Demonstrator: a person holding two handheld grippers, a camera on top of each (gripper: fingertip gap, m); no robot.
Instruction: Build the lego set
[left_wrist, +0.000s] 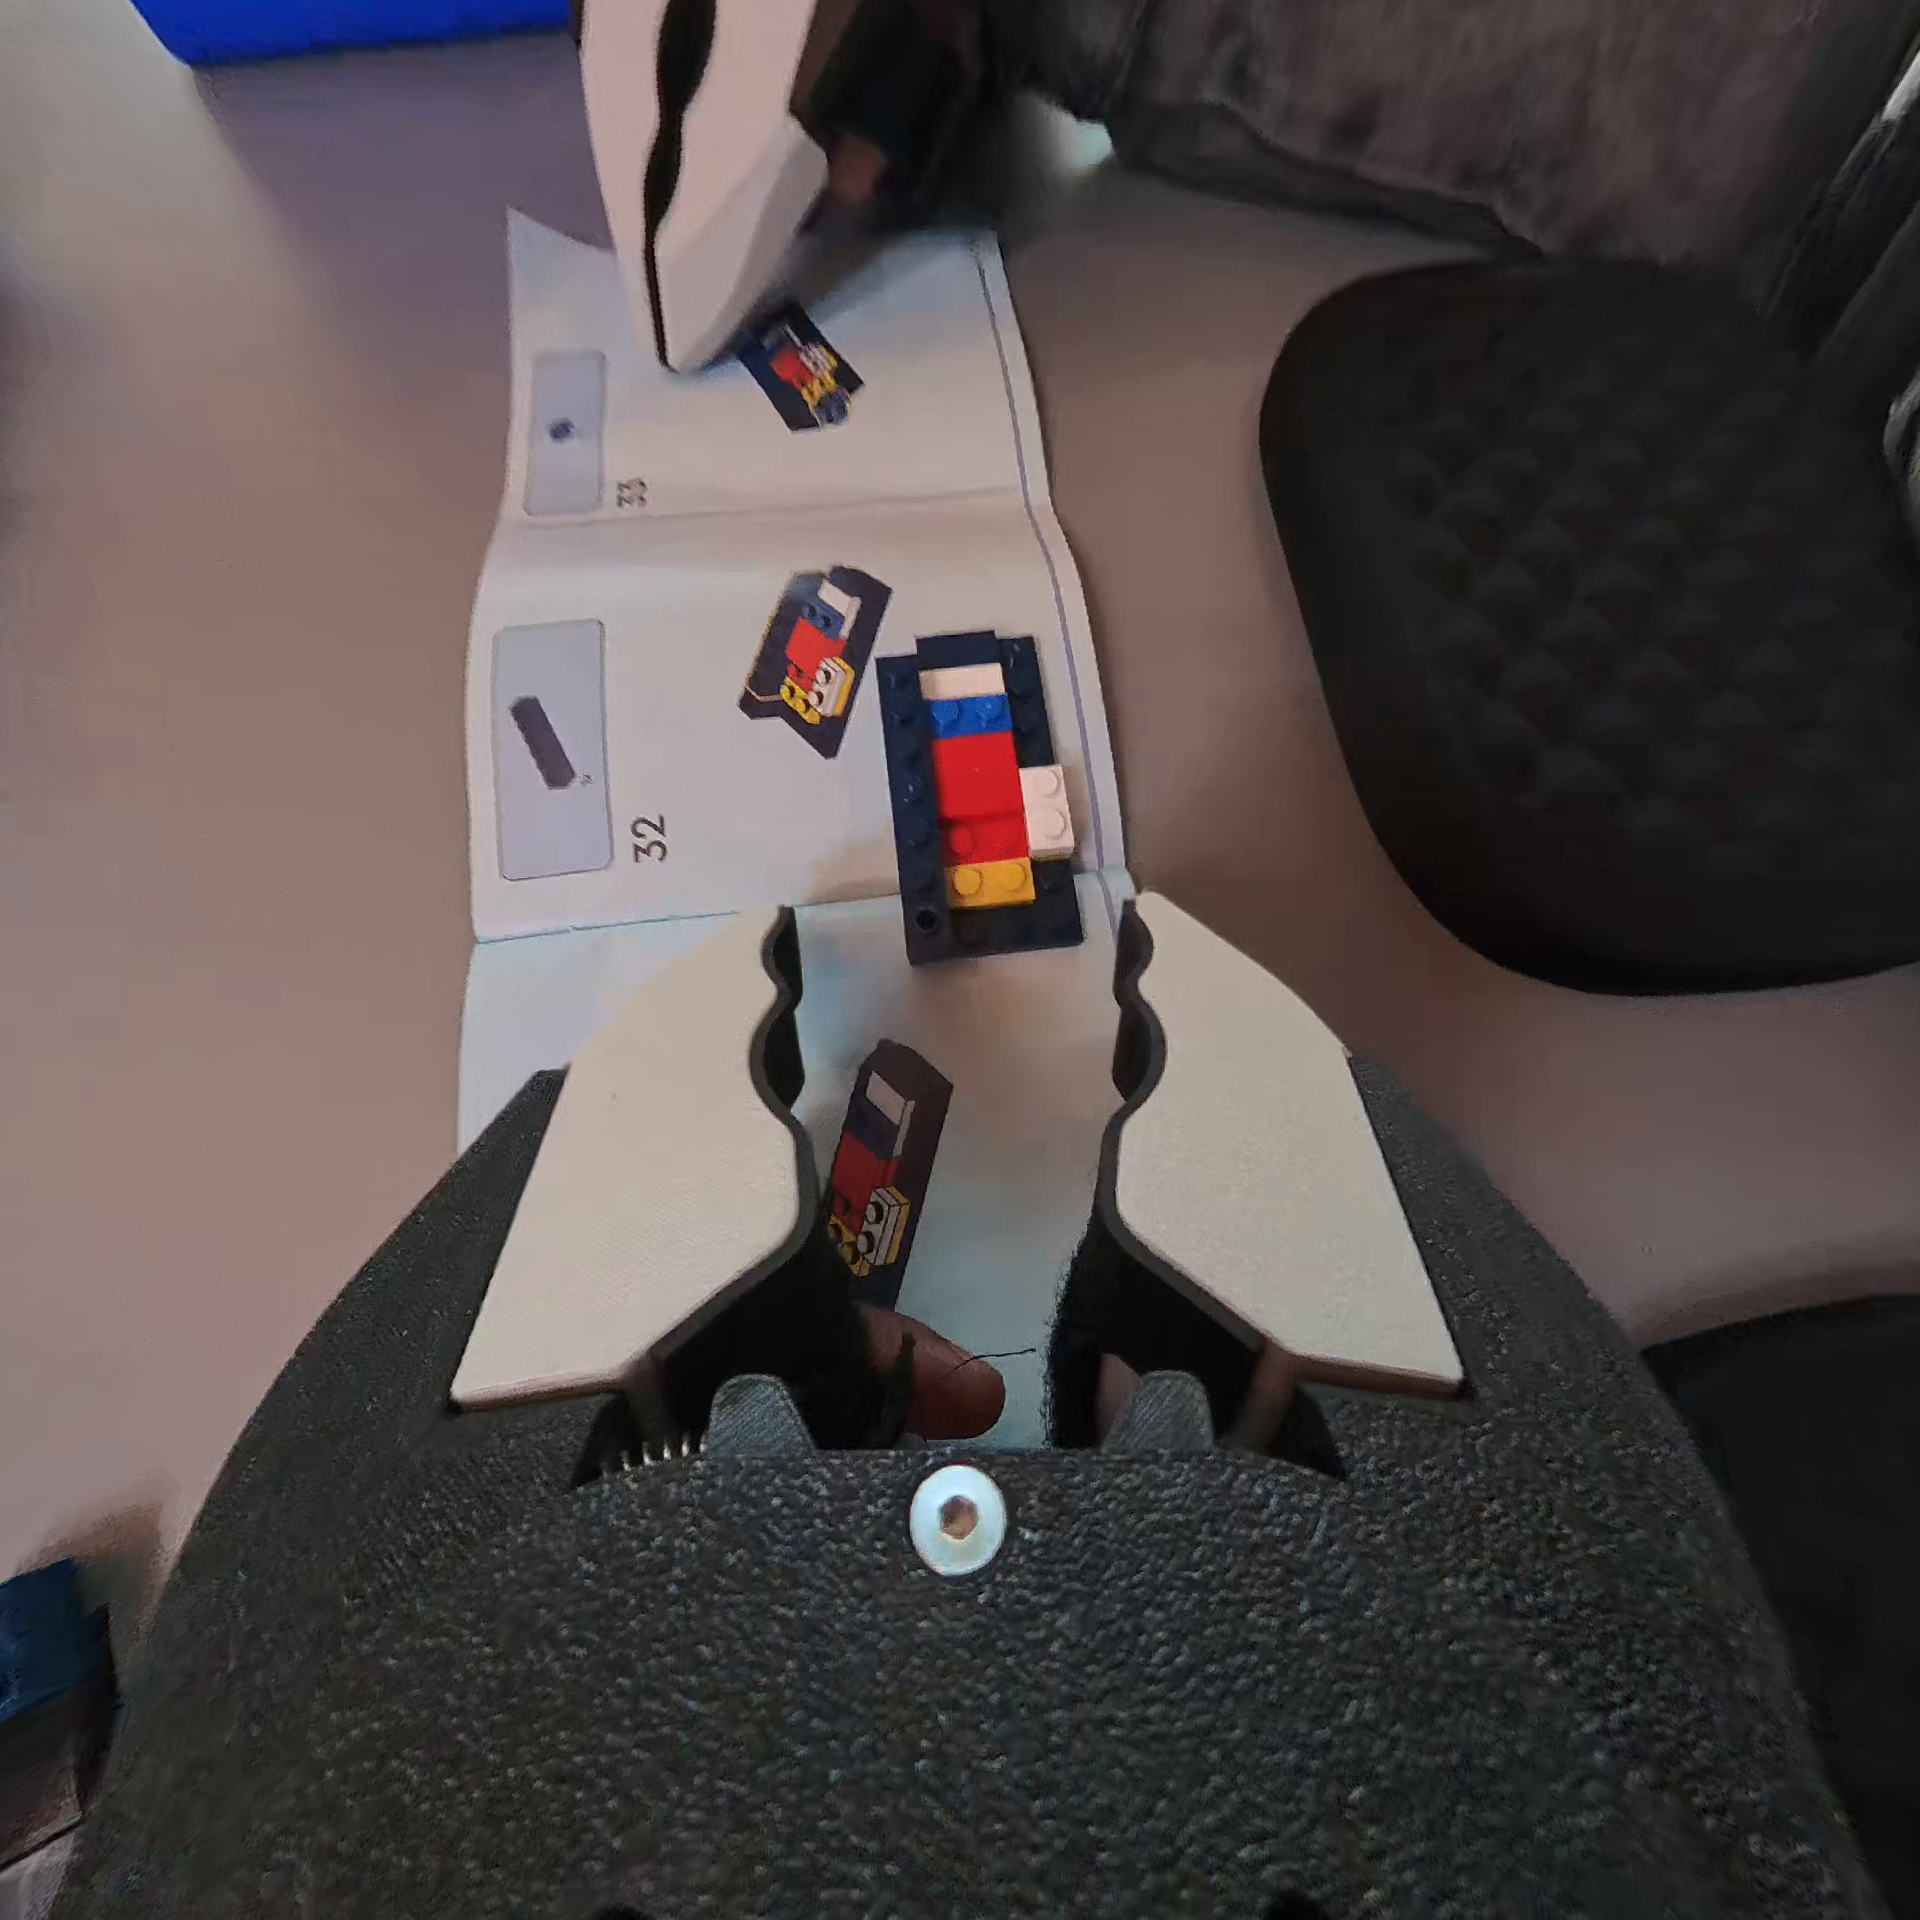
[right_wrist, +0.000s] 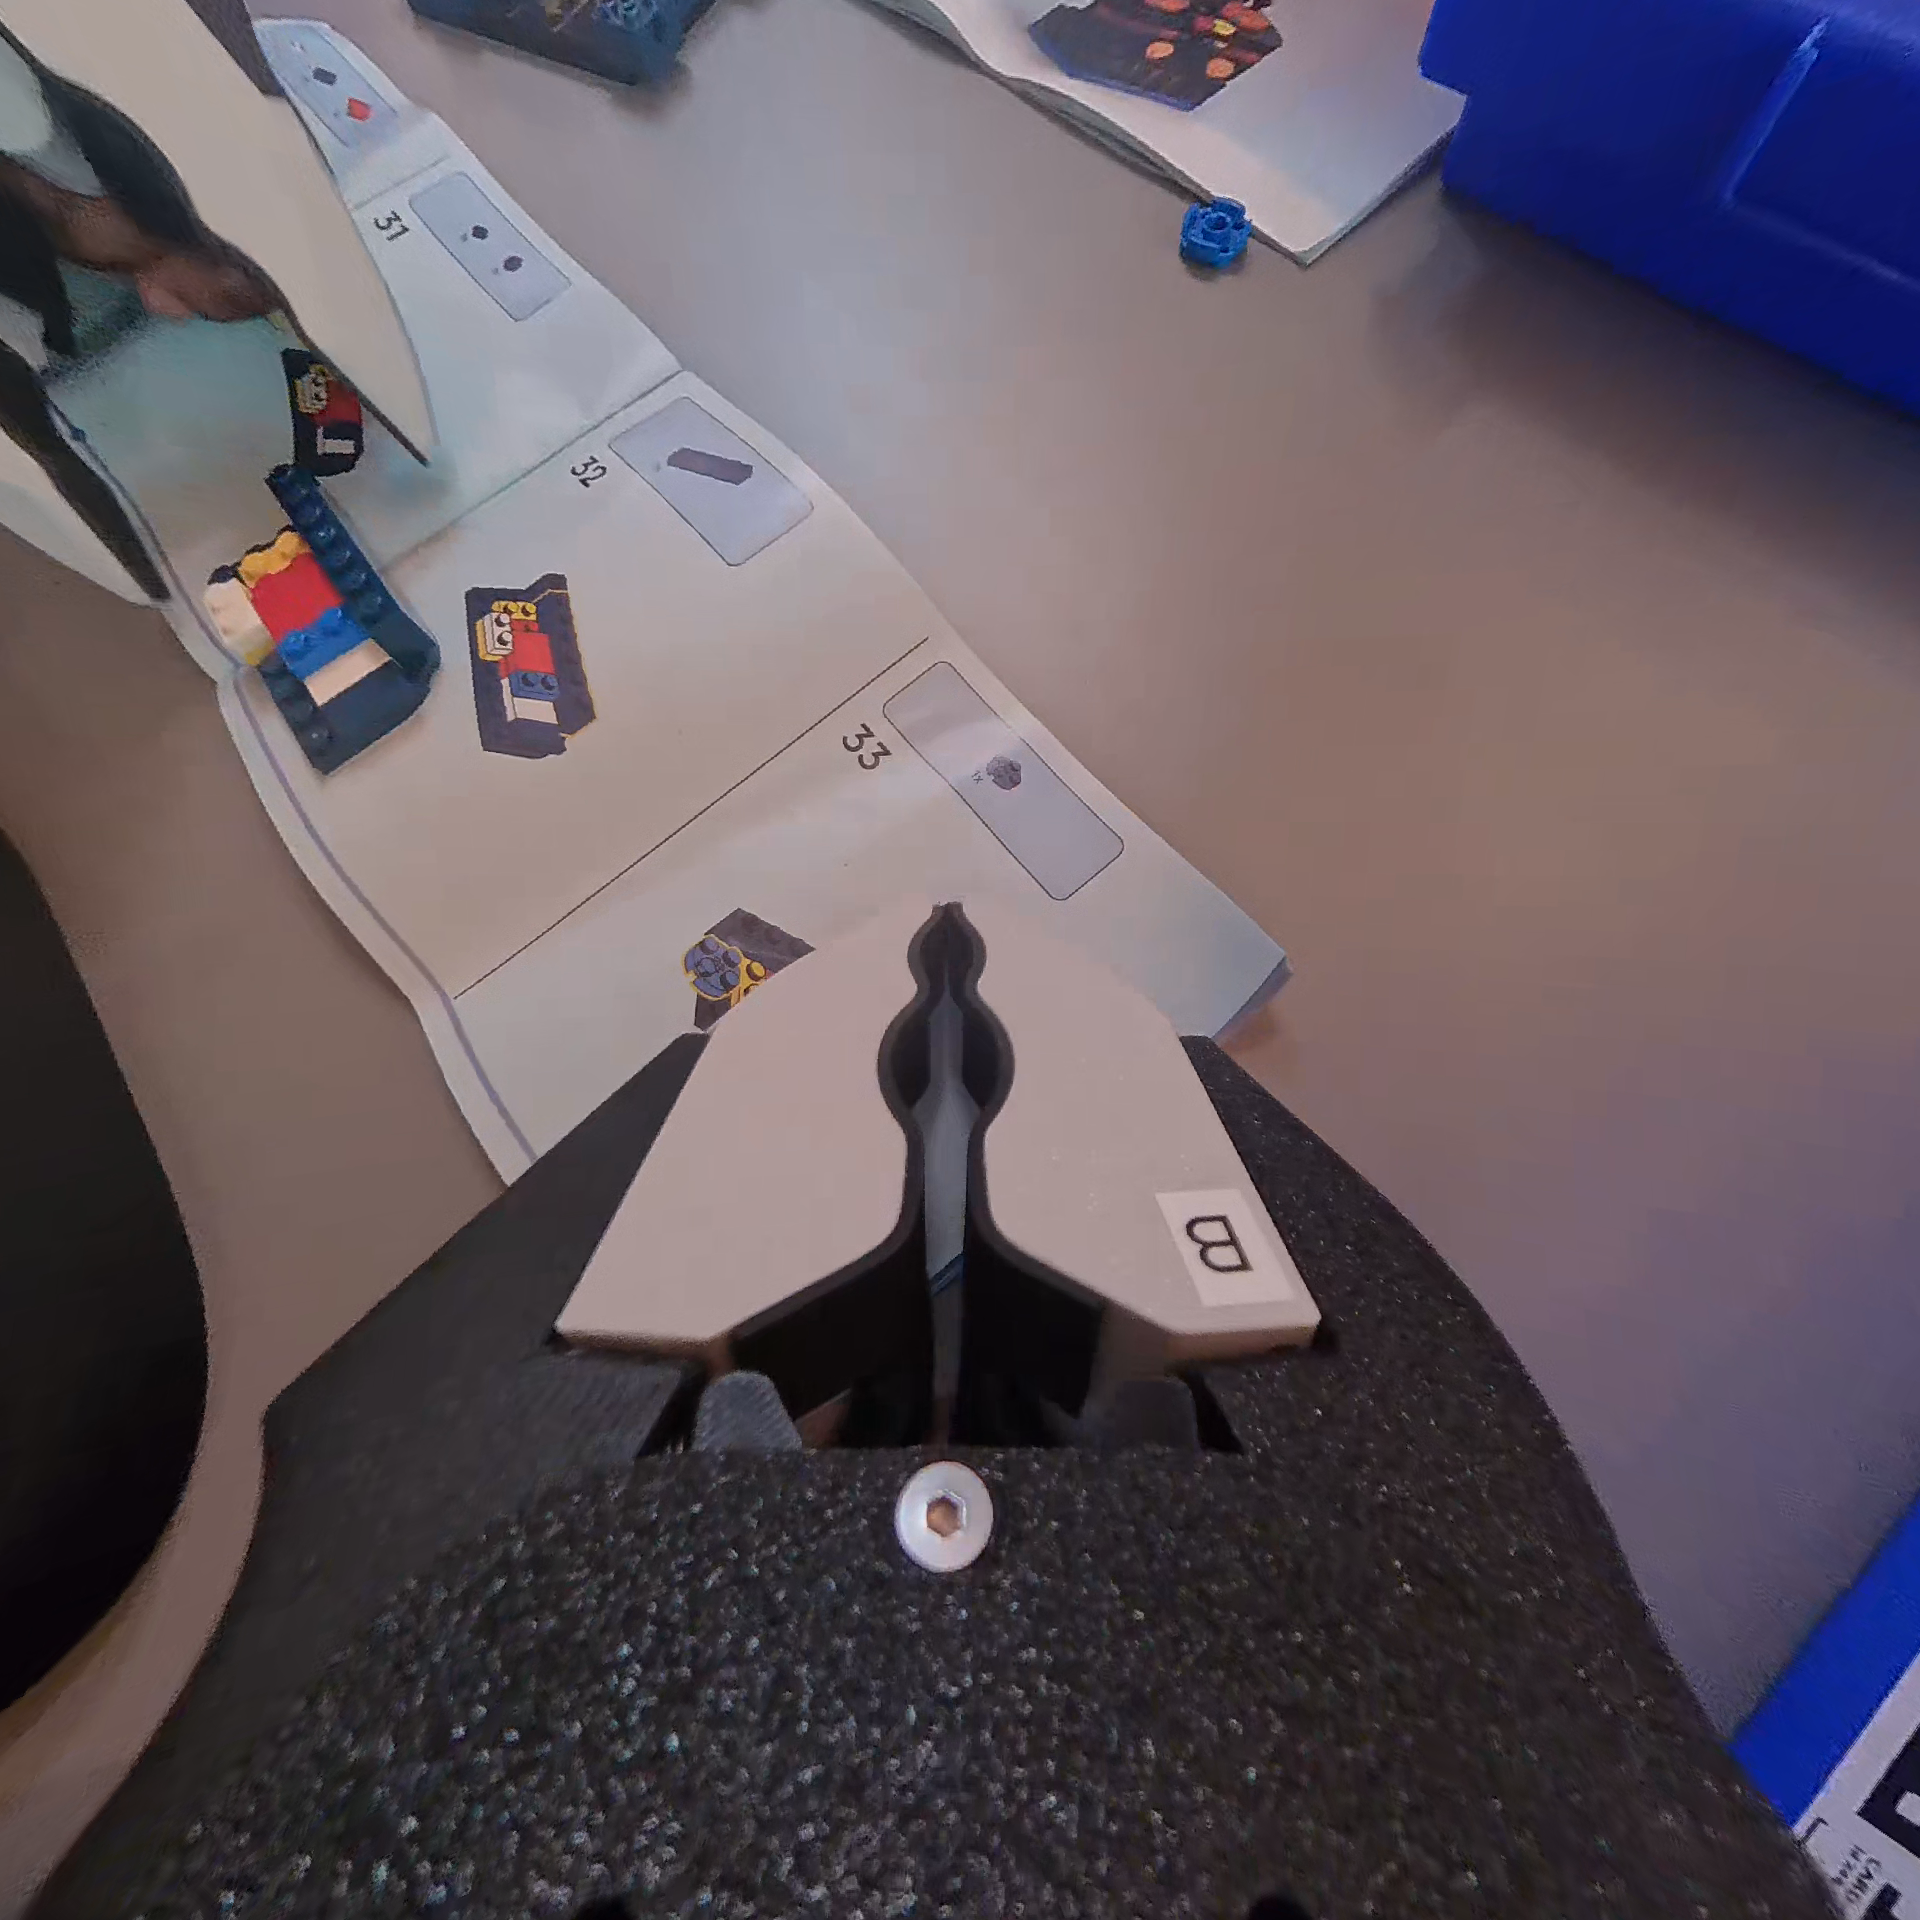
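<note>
Left jaws (left_wrist: 961, 925) gape before a studded brick model (left_wrist: 977, 800); right jaws (right_wrist: 948, 914) closed over glossy booklet (right_wrist: 727, 790).

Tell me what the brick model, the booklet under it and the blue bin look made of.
Brick model: moulded plastic, it seems; glossy studs, crisp edges, solid colours.
Booklet: thin printed paper with a slight sheen; it creases at the folds and curls at the edges.
Blue bin: probably rigid plastic; smooth, uniform colour, moulded ridges, soft highlights.
</note>
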